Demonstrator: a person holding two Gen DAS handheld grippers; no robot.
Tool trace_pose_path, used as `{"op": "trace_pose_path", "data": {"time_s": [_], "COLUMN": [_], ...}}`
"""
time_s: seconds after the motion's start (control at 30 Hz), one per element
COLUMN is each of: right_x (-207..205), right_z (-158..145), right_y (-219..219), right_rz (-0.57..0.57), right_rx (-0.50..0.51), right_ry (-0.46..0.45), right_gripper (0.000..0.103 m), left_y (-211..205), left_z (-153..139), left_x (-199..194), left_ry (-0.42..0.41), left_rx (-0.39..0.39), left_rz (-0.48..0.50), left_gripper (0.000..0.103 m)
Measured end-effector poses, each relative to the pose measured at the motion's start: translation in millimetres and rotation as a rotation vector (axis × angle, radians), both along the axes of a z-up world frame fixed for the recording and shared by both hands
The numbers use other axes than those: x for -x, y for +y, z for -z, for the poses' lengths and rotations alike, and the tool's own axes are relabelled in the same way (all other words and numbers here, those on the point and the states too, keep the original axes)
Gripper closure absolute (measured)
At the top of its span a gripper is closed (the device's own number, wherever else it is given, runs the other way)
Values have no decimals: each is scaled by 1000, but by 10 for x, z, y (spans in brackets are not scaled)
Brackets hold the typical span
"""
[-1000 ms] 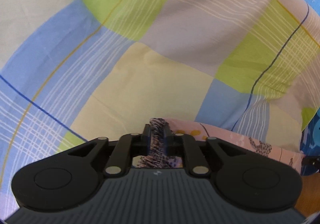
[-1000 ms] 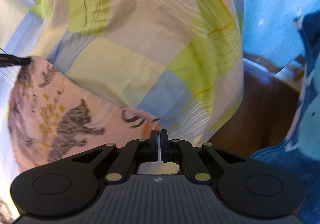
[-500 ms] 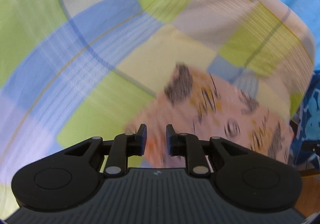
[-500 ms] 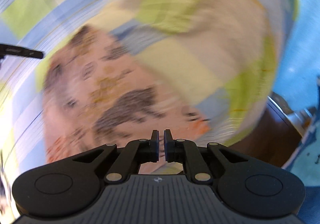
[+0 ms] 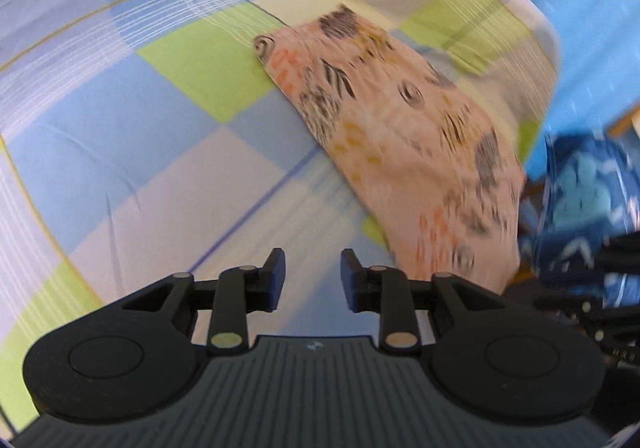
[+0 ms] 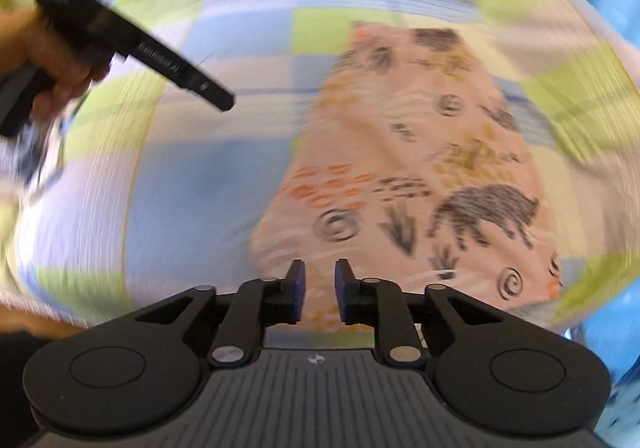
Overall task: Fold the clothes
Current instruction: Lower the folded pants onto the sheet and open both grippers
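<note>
Both your grippers, left (image 5: 313, 273) and right (image 6: 318, 280), have jaws apart, empty. Cloth (image 6: 416, 168) lies near bed (image 5: 132, 152) edge; a careless regrab could drag it off.

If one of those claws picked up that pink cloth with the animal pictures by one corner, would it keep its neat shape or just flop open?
Most likely flop open. The pink animal-print cloth lies flat and thin on the checked bedsheet, following its surface, so it looks soft rather than stiff. It seems light, probably easy for the open left claw or right claw to lift. Pushed, it would probably bunch up rather than slide whole.
</note>
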State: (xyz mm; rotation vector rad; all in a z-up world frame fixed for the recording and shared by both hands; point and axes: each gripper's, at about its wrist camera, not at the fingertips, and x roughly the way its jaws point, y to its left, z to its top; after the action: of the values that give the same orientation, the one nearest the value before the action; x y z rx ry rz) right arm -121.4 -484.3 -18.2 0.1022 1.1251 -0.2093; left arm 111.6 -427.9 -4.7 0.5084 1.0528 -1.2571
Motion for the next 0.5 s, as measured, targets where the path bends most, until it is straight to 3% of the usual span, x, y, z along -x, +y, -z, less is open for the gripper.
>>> {"op": "trace_pose_path", "data": {"time_s": [0.13,0.2,0.33,0.4,0.5], "right_x": [44,99,224,310,409], "right_z": [258,411,736,885,1047], "right_y": [254,373,485,541,609], "right_rz": [-114,-196,-346,-425,-498], "right_rx": [85,149,284,372,471], "right_ry": [24,14,-40,-74,-104], "right_gripper": [77,70,66,57,55], "left_y": [203,251,317,340,390], "left_z": [150,247,441,527,593], "left_x": [218,356,625,719,815], "left_ry": [-41,-74,-128,-143,-165], "left_rx": [56,95,185,235,306], "left_rz": [50,86,131,128,112], "left_gripper": [77,75,72,68,64]}}
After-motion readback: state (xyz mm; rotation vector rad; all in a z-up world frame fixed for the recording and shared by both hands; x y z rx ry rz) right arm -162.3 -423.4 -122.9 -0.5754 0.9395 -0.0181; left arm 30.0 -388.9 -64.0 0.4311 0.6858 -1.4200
